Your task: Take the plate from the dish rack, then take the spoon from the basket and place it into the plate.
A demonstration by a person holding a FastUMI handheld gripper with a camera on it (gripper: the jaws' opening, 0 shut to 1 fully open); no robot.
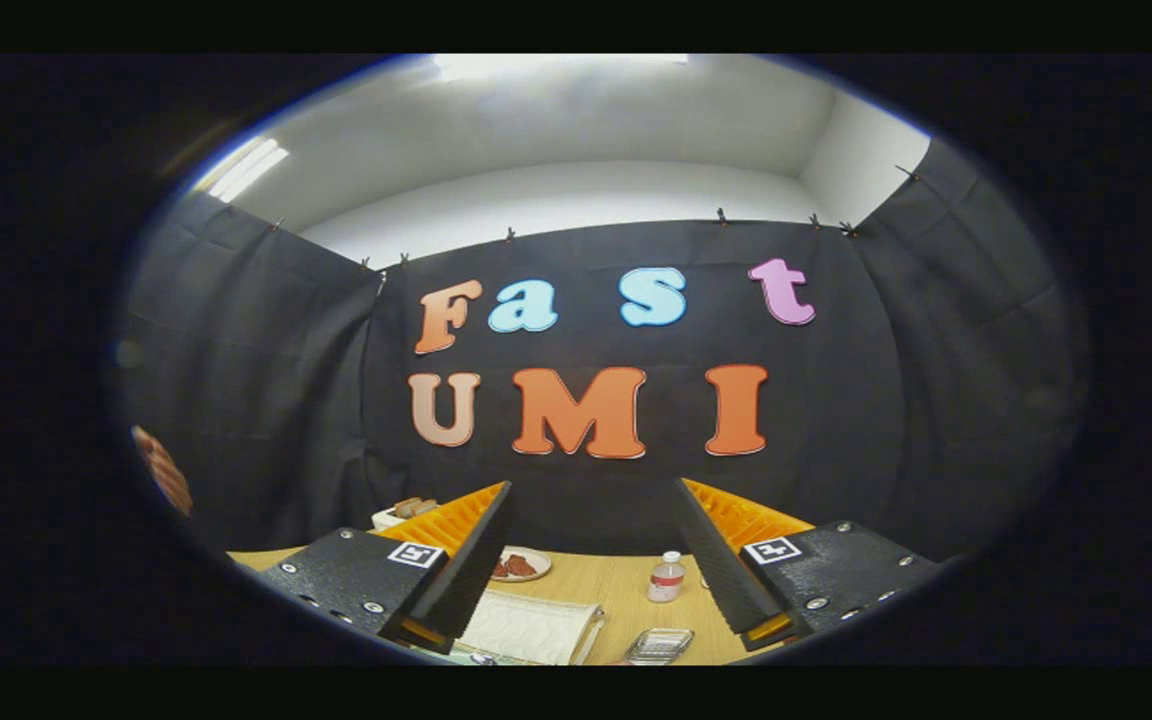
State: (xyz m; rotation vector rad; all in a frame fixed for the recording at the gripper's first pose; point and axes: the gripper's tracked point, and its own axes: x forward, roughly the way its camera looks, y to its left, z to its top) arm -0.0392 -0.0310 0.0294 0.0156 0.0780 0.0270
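A: Two fingers of the claw (591,560) stand wide apart, raised above the wooden table (626,600), with nothing between them.

B: So it holds nothing?

A: Nothing. The gap is bare air, and the table and the black cloth wall show through it.

B: Where is the plate?

A: A small plate (521,565) lies on the table beyond the fingers, just beside the left finger's inner edge. Something reddish-brown sits on it; I cannot tell what it is.

B: And the spoon, the basket, the rack?

A: I cannot make out a spoon. A pale quilted mat or tray (531,628) lies below the claw, close to the left finger. A small clear container (659,645) lies nearer the right finger.

B: Anything else?

A: A little bottle (667,577) with a white cap stands upright ahead of the gap, close to the right finger. A white box (391,517) peeks out beyond the left finger.
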